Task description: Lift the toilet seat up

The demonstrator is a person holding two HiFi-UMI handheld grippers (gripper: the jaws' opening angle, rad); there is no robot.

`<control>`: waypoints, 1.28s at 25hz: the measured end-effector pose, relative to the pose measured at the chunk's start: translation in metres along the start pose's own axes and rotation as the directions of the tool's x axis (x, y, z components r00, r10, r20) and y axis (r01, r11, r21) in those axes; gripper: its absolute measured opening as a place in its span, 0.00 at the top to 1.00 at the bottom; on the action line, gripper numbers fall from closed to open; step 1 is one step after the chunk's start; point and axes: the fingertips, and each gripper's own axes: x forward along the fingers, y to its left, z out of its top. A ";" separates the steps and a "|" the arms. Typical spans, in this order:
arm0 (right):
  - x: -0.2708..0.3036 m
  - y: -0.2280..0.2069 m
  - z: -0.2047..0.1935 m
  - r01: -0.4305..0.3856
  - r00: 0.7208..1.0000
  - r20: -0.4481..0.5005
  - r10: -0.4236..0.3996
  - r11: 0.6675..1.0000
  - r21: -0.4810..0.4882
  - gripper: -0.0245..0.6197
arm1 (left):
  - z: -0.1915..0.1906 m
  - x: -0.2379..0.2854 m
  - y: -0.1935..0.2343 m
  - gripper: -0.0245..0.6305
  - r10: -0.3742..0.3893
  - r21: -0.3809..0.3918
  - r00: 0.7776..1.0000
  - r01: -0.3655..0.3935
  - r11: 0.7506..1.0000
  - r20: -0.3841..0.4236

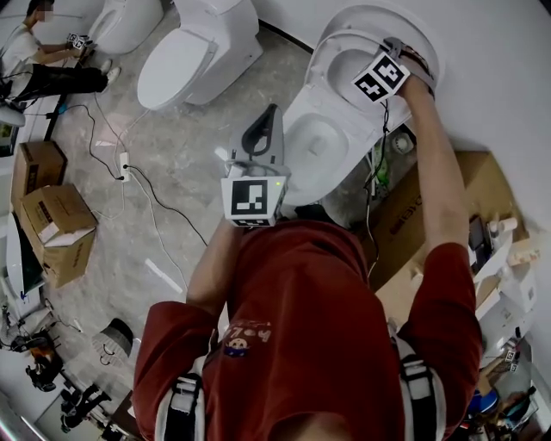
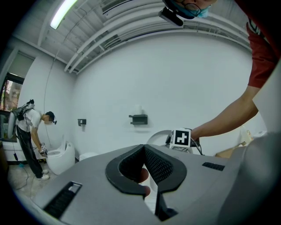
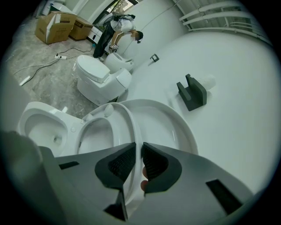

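The right gripper (image 3: pixel 138 154) pinches the toilet seat (image 3: pixel 128 121) rim between its jaws — the seat raised, close against the lid (image 3: pixel 173 127) — the open bowl (image 3: pixel 39 127) beside it.

1. The grey marbled floor (image 1: pixel 176 185) carries three white toilets: an open toilet (image 1: pixel 301 116), a closed toilet (image 1: pixel 185 60) near it, and a far toilet (image 1: pixel 129 21)
2. Two cardboard boxes (image 1: pixel 53 231) stand at the left
3. A power strip (image 1: pixel 125 166) with cables lies between the boxes and the toilets
4. Flattened cardboard (image 1: pixel 417 211) lies beside the open toilet

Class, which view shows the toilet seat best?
The right gripper view: the toilet seat is close up, clamped in the right claw. The head view shows it partly behind that claw's marker cube; the left gripper view, only a distant arc.
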 end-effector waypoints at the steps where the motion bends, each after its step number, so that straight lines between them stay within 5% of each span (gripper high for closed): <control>1: 0.000 -0.001 0.000 -0.001 1.000 0.001 0.001 1.000 -0.007 0.89 | 0.001 -0.001 0.002 0.95 0.007 0.000 1.000 -0.007 1.000 0.001; 12: -0.002 0.010 0.003 0.021 1.000 -0.021 -0.021 1.000 0.001 0.84 | 0.004 -0.033 0.028 0.95 0.093 -0.020 0.995 -0.092 0.996 0.045; 20: -0.022 0.022 0.015 0.032 0.999 0.031 -0.034 0.996 0.080 0.81 | -0.004 -0.052 0.039 0.95 0.109 -0.007 0.994 -0.109 0.994 -0.001; 25: -0.051 0.062 0.024 -0.040 0.996 0.089 0.022 0.977 0.210 0.80 | -0.006 -0.062 0.049 0.95 0.126 -0.018 0.992 -0.126 0.992 0.003; 32: -0.112 0.135 0.039 -0.202 0.972 0.194 0.135 0.900 0.386 0.80 | -0.005 -0.081 0.071 0.95 0.156 -0.040 0.988 -0.156 0.987 -0.003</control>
